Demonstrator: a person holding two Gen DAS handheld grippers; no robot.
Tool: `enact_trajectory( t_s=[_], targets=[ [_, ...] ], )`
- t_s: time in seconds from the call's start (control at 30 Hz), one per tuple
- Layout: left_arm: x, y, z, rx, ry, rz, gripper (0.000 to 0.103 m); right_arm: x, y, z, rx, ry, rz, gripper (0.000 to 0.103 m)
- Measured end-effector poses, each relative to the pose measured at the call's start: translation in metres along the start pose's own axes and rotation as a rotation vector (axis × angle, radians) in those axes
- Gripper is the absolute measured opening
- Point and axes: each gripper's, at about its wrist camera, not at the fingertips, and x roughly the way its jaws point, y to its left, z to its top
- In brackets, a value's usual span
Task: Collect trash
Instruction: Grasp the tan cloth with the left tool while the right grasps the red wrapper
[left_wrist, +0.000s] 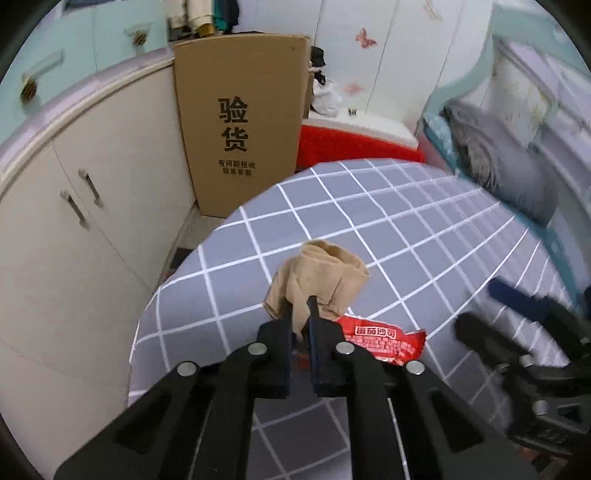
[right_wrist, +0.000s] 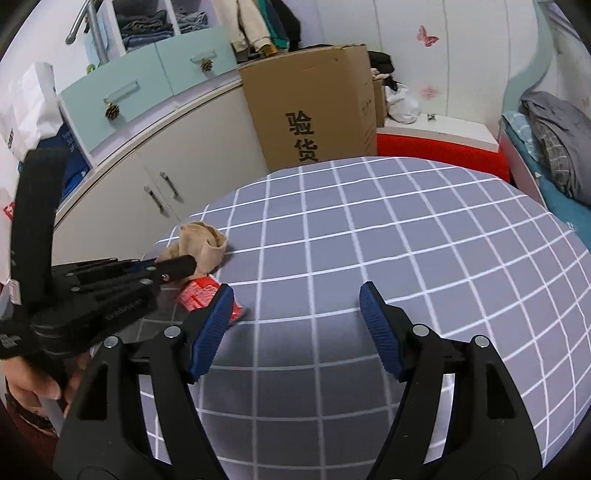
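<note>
A crumpled beige stocking (left_wrist: 317, 280) lies near the left edge of the grey checked table (left_wrist: 406, 221). My left gripper (left_wrist: 301, 306) is shut on its near end. A red sauce packet (left_wrist: 384, 343) lies flat just right of the left gripper. In the right wrist view the stocking (right_wrist: 201, 245) and the packet (right_wrist: 201, 295) sit at the table's left, with the left gripper (right_wrist: 184, 264) clamped on the stocking. My right gripper (right_wrist: 295, 299) is open and empty above the table (right_wrist: 406, 240), just right of the packet.
A tall cardboard box (left_wrist: 240, 125) stands behind the table beside white cabinets (left_wrist: 74, 206). A red-sided platform (left_wrist: 351, 144) and a bed with grey bedding (left_wrist: 498, 155) are at the back right. The right gripper shows blurred at the right in the left wrist view (left_wrist: 517, 325).
</note>
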Motion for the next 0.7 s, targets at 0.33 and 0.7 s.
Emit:
enact_trajectory(
  t_s=[0.33, 0.7],
  targets=[
    [-0.059, 0.044, -0.024, -0.097, -0.151, 0.095, 0.006, 0.031, 0.068, -0.005, -0.268, 0.079, -0.054, 0.072],
    [-0.098, 0.072, -0.063, -0.083, -0.172, 0.228, 0.006, 0.033, 0.088, -0.009, -0.325, 0.116, -0.083, 0.028]
  ],
)
